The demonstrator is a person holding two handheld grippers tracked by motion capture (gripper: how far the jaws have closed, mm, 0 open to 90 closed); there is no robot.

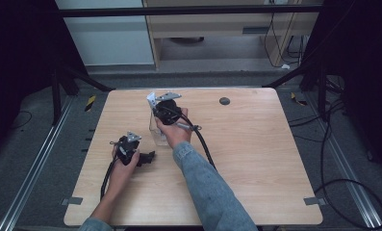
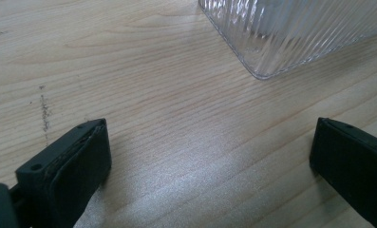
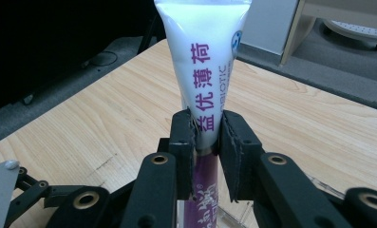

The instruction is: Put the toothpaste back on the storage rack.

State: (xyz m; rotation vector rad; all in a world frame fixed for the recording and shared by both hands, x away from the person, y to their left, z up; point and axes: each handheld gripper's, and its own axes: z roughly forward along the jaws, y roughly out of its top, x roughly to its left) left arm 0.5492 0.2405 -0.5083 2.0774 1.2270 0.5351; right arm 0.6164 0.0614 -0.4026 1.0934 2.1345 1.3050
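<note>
My right gripper [image 3: 206, 142] is shut on a white and purple toothpaste tube [image 3: 205, 61] printed with purple characters, gripping it about halfway up while it stands upright. In the high view the right gripper [image 1: 156, 109] holds the tube [image 1: 151, 101] just above a clear ribbed glass container [image 1: 158, 134] near the table's middle. The tube's lower end seems to reach into the container, though I cannot tell how deep. My left gripper [image 1: 151, 157] rests low on the wooden table [image 1: 256, 159], open, pointing at the container [image 2: 290, 33]. Its jaws stand wide apart over bare wood.
A small dark round disc [image 1: 224, 101] lies at the table's back right. Cables [image 1: 205, 144] trail from both grippers toward the front edge. Black frame legs and floor cables surround the table; a wooden cabinet stands behind it.
</note>
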